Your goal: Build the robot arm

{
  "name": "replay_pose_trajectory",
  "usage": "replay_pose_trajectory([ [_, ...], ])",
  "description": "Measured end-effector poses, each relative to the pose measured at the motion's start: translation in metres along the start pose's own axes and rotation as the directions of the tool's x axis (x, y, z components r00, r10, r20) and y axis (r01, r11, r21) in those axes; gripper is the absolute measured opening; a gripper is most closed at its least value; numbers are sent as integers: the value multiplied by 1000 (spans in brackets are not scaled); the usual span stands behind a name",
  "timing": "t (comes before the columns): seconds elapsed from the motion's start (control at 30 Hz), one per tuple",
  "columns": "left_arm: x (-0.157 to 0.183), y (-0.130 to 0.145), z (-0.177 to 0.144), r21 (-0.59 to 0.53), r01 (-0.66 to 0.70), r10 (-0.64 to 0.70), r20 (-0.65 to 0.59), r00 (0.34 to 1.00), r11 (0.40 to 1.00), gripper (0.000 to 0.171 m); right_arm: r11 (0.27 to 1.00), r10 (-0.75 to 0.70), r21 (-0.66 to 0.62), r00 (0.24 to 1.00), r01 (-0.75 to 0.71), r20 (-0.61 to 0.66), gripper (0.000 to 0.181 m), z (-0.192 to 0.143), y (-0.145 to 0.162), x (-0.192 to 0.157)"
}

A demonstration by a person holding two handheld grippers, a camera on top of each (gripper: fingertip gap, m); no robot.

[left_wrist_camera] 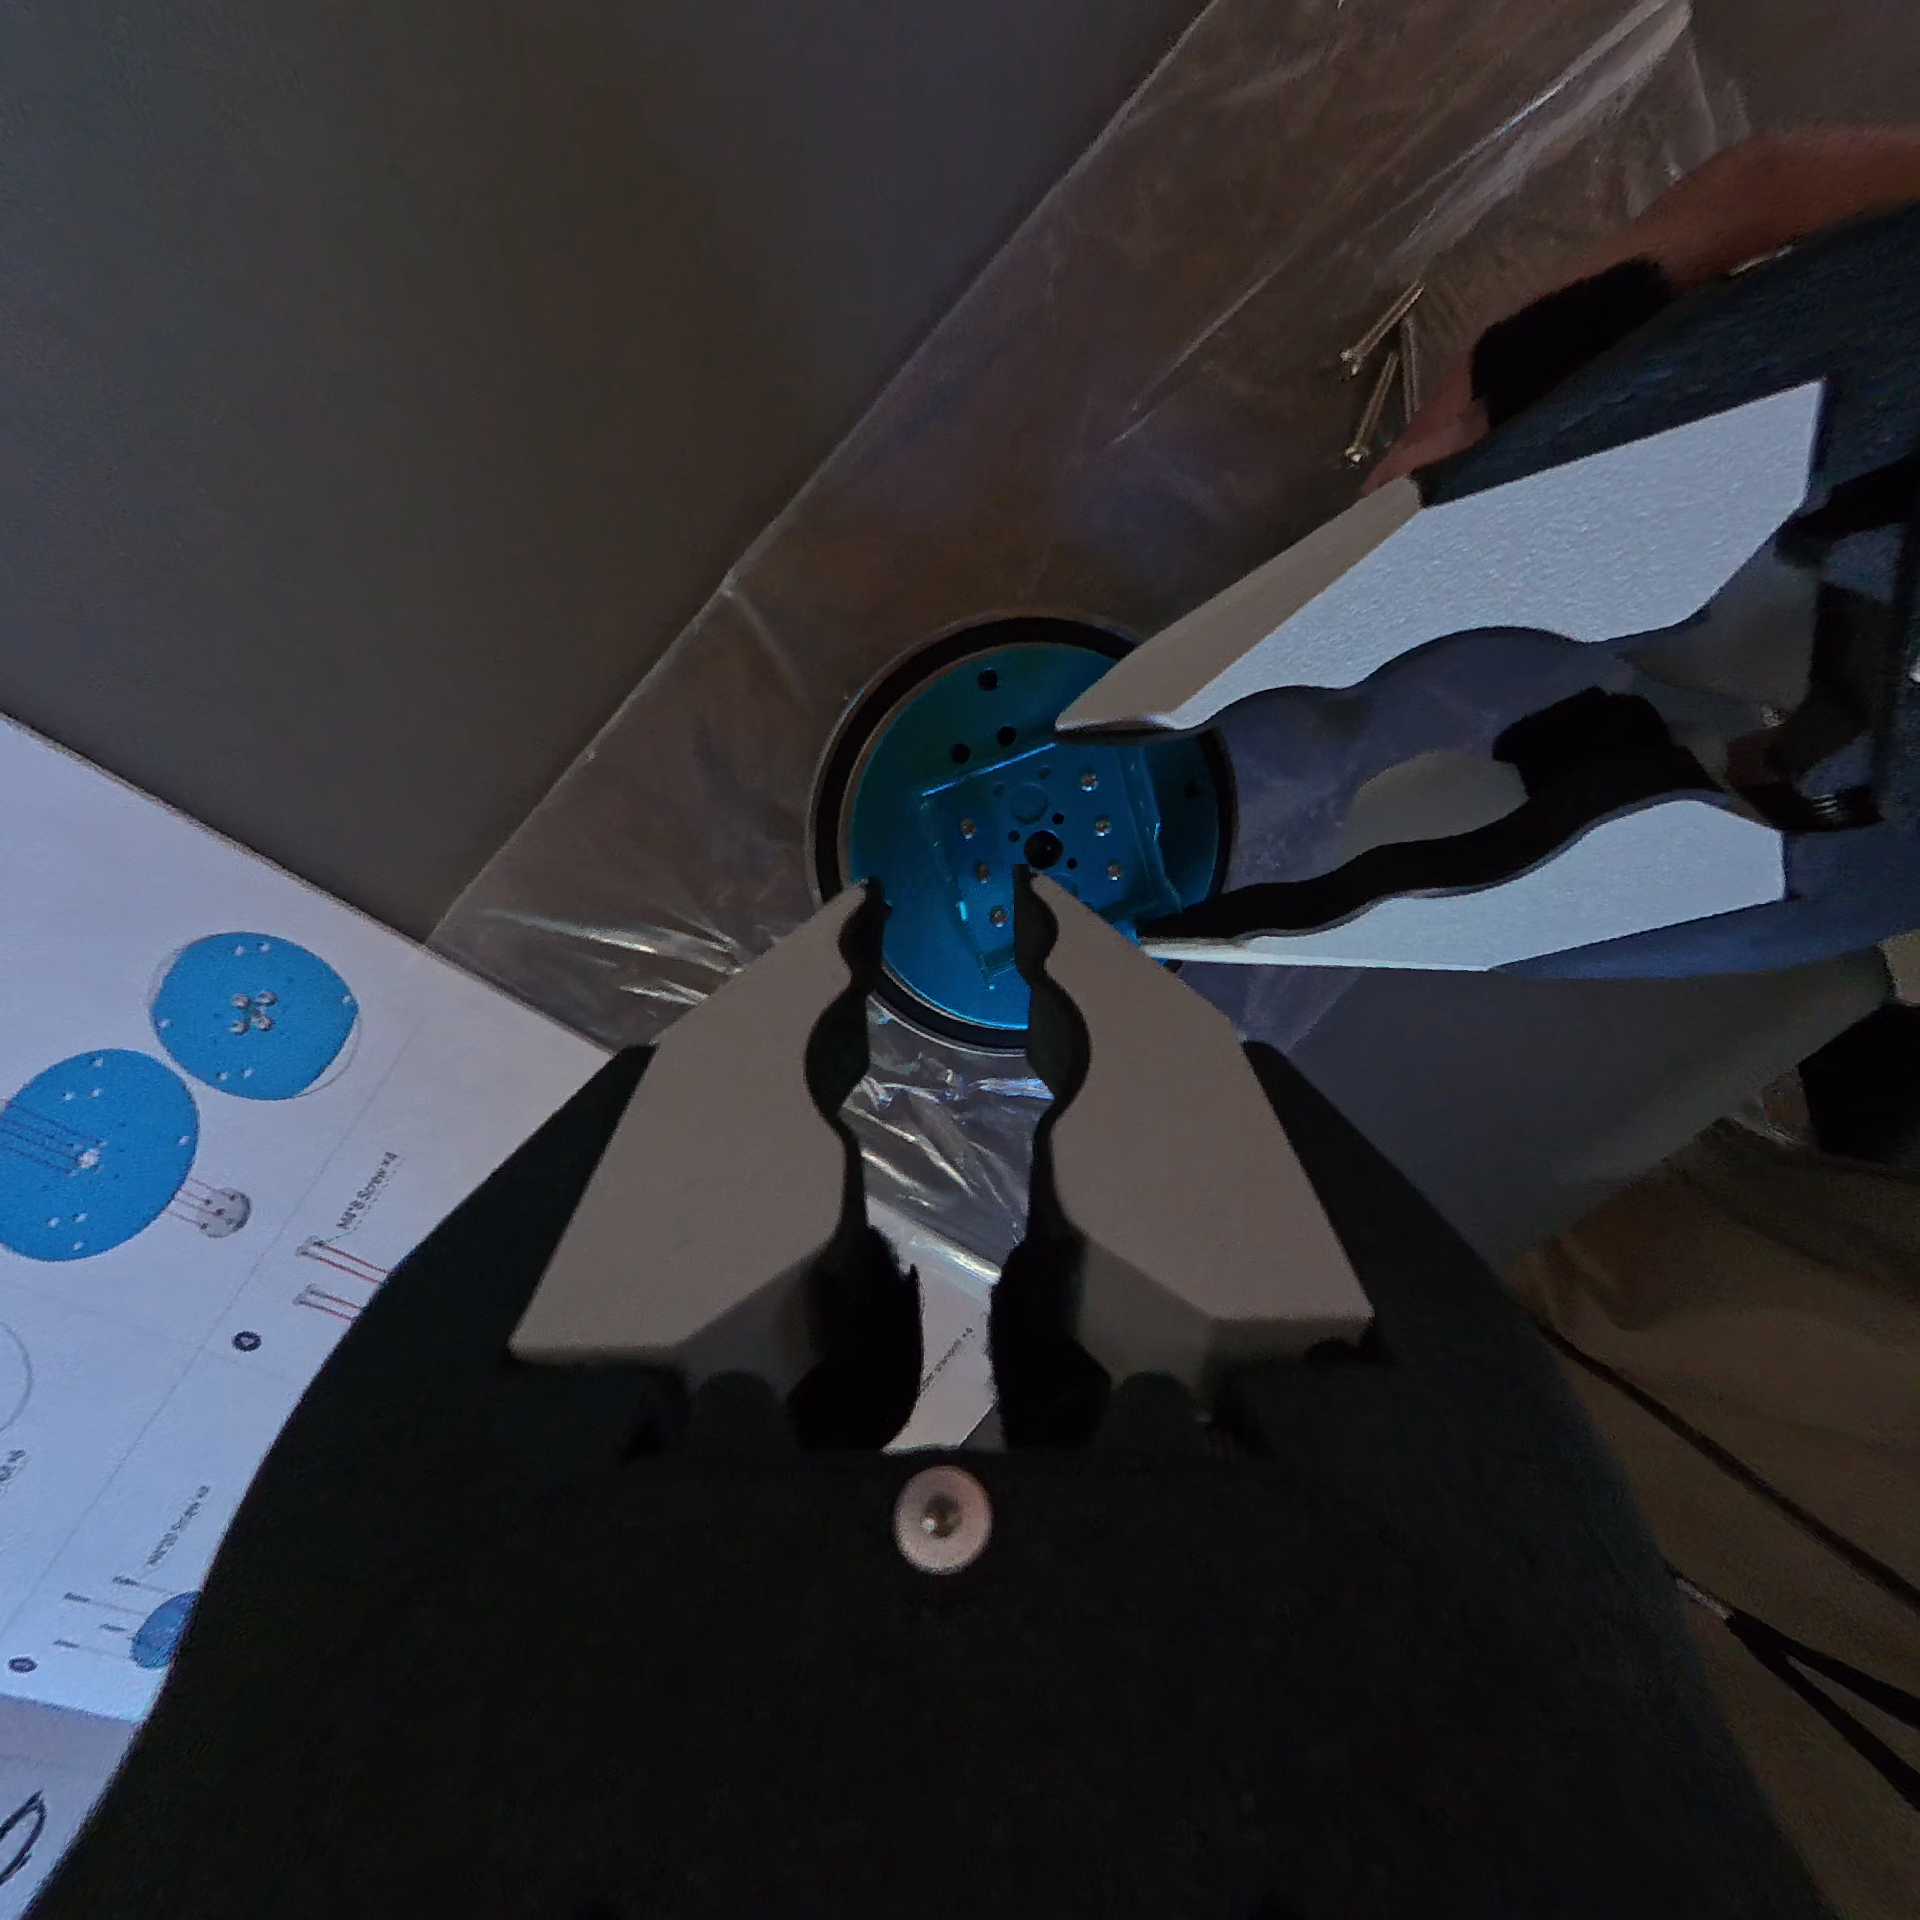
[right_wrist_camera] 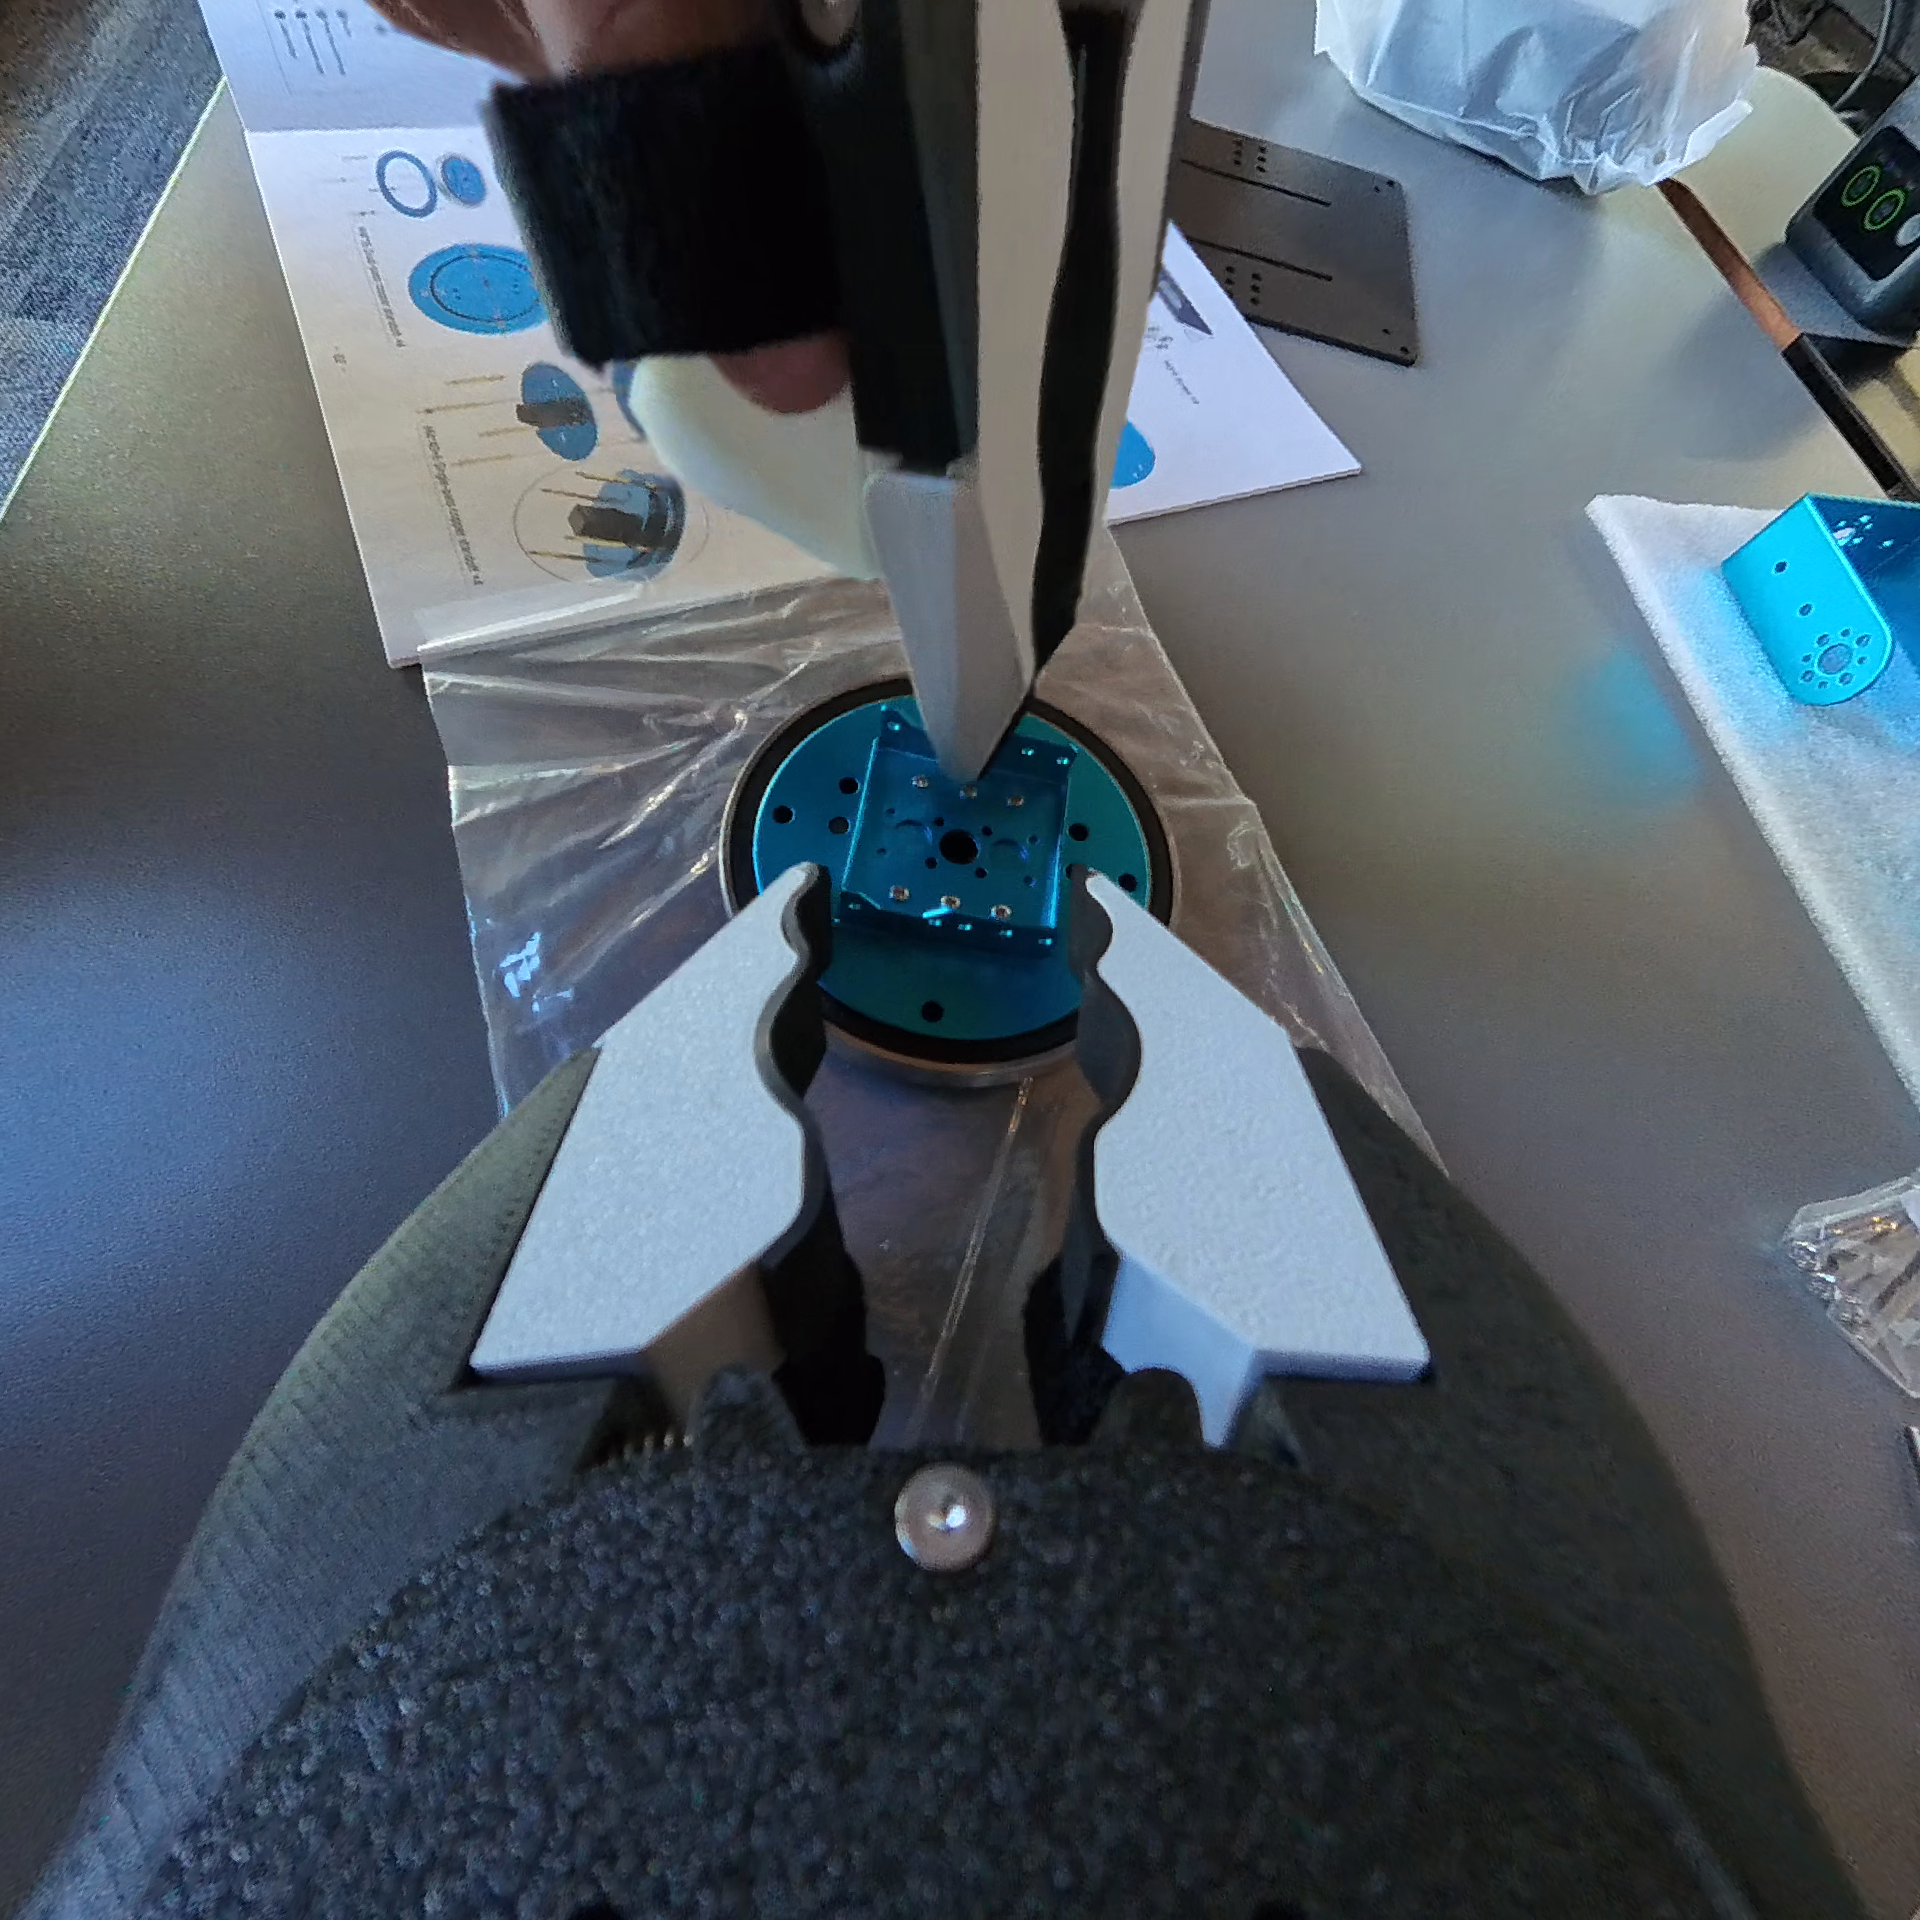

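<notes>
A round blue disc (right_wrist_camera: pixel 940 987) with holes lies in a dark ring on a clear plastic bag (right_wrist_camera: pixel 582 779). A square blue bracket (right_wrist_camera: pixel 956 852) sits on the disc. My right gripper (right_wrist_camera: pixel 948 878) straddles the bracket, its fingers closed against two opposite sides. My left gripper (left_wrist_camera: pixel 948 883) comes down from above, slightly open and empty. One left fingertip (left_wrist_camera: pixel 1031 894) rests on the bracket (left_wrist_camera: pixel 1081 821) and the other sits near the edge of the disc (left_wrist_camera: pixel 914 790). The left gripper (right_wrist_camera: pixel 971 764) also shows in the right wrist view, and the right gripper (left_wrist_camera: pixel 1101 831) in the left wrist view.
A printed instruction sheet (right_wrist_camera: pixel 416 416) lies behind the bag on the grey table. Loose screws (left_wrist_camera: pixel 1382 384) lie on the plastic. A black perforated plate (right_wrist_camera: pixel 1299 249), a second blue bracket (right_wrist_camera: pixel 1818 613) on white foam, a white bag (right_wrist_camera: pixel 1538 73) and a small hardware packet (right_wrist_camera: pixel 1870 1278) lie to the right. Only a small space, under 4 cm, lies between the two pairs of fingers. Both grippers' tips are roughly 20 centimeters from the small hardware packet (right_wrist_camera: pixel 1870 1278).
</notes>
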State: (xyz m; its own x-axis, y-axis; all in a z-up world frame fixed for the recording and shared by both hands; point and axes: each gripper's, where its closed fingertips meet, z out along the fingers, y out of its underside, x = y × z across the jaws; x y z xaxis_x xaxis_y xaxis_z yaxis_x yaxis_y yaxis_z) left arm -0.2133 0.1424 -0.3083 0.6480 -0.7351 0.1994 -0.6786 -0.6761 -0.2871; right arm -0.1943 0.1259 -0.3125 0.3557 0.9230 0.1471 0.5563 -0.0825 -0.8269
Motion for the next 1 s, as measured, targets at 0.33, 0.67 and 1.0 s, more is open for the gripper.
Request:
replay_pose_trajectory([
  [0.33,21,-9,-52,313,-9,52,-131,990,950,25,994,42,101,999,-39,-28,45,-15,-21,9],
  [0.67,50,44,-88,609,59,111,-237,965,791,25,983,92,164,995,-83,-44,44,-20,-32,23],
  [1.0,63,74,-96,707,-115,188,-26,982,698,25,1000,15,17,1000,-15,19,49,-68,-130,17],
])
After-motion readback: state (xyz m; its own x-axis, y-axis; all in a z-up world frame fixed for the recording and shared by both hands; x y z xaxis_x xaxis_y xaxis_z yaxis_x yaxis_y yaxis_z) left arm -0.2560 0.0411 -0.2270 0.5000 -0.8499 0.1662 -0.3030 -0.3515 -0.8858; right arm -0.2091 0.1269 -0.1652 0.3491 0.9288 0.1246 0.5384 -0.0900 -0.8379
